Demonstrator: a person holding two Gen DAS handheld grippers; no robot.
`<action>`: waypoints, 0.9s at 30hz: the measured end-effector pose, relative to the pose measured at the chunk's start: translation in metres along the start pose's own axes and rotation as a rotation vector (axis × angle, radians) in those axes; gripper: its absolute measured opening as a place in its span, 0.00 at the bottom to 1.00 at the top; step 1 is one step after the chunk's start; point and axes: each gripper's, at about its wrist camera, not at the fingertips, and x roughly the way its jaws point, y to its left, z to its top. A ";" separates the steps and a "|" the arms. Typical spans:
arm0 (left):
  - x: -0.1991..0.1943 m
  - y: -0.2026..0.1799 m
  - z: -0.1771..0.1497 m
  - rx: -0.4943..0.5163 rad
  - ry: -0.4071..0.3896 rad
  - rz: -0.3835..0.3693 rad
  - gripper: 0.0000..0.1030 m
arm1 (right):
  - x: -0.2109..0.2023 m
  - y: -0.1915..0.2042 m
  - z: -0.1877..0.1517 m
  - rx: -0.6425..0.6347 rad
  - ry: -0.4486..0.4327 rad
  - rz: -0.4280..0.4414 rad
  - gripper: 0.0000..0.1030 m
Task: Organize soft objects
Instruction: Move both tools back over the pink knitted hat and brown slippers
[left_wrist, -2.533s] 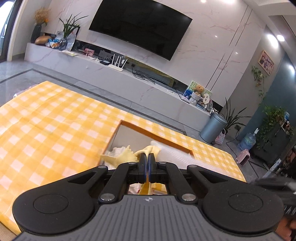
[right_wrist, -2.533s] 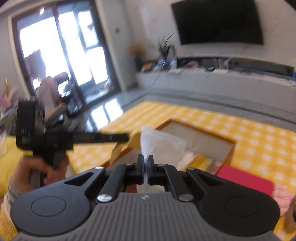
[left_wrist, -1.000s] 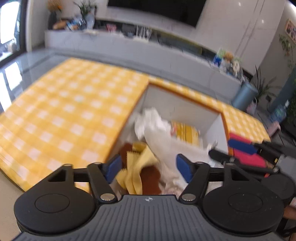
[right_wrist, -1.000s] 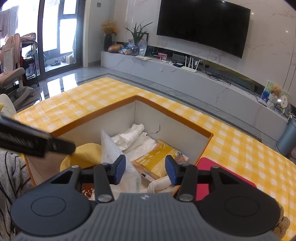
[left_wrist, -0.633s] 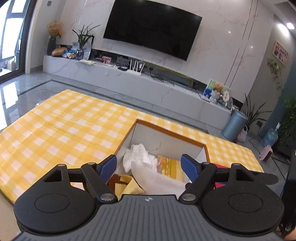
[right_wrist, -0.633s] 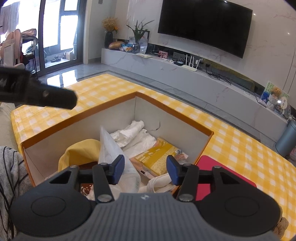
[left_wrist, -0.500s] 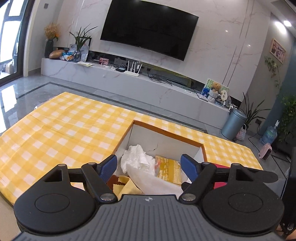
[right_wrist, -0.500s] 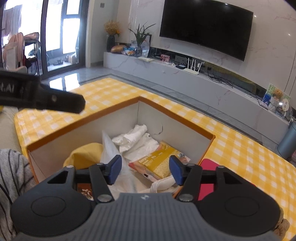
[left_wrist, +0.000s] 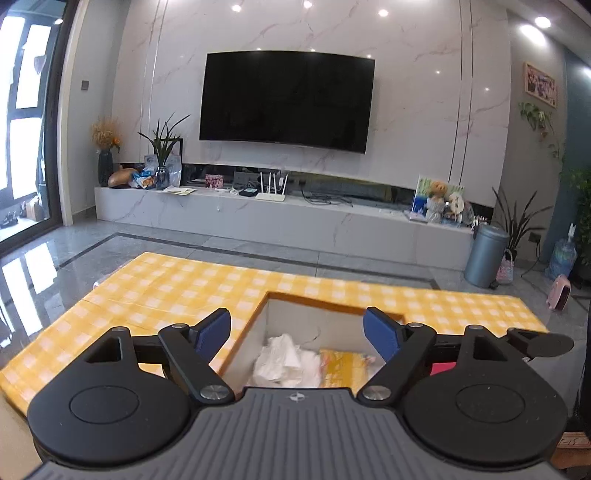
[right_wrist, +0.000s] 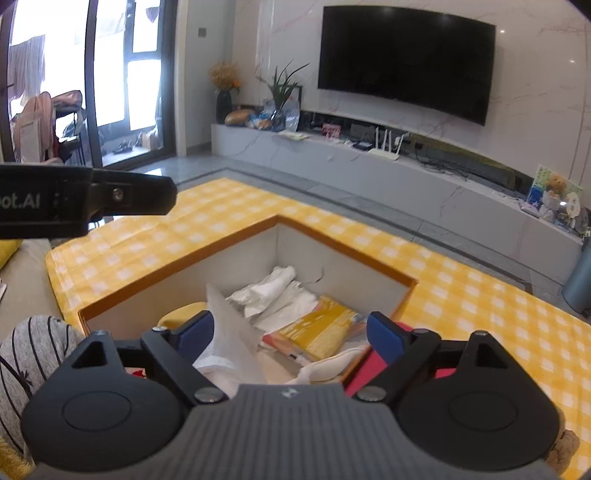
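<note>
An open box (right_wrist: 236, 273) with orange rims and white walls sits on the yellow checked cloth (right_wrist: 221, 218). Inside lie white cloths (right_wrist: 269, 288), a yellow packet (right_wrist: 325, 332), a clear plastic bag (right_wrist: 229, 332) and a yellow cloth (right_wrist: 177, 312). The box also shows in the left wrist view (left_wrist: 273, 314), with the white cloths (left_wrist: 284, 358) and the packet (left_wrist: 343, 369). My left gripper (left_wrist: 297, 332) is open and empty, raised behind the box. My right gripper (right_wrist: 290, 334) is open and empty above the box's near side.
A red flat item (right_wrist: 369, 369) lies right of the box. A striped sleeve (right_wrist: 29, 350) is at the lower left. The left gripper's body (right_wrist: 85, 201) crosses the right wrist view. Beyond are a TV console (left_wrist: 280, 221), a bin (left_wrist: 484, 254) and plants.
Both grippers went from shut on soft items to open, leaving the yellow cloth and plastic bag in the box. Both then pulled up and back from it.
</note>
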 end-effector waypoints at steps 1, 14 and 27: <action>-0.002 -0.004 0.002 -0.014 0.000 -0.013 0.93 | -0.004 -0.005 -0.001 0.009 -0.008 -0.005 0.88; -0.007 -0.111 0.009 0.098 0.002 -0.228 0.96 | -0.079 -0.118 -0.005 0.262 -0.107 -0.114 0.93; 0.070 -0.214 -0.007 0.183 0.153 -0.406 0.96 | -0.109 -0.258 -0.081 0.497 0.081 -0.606 0.94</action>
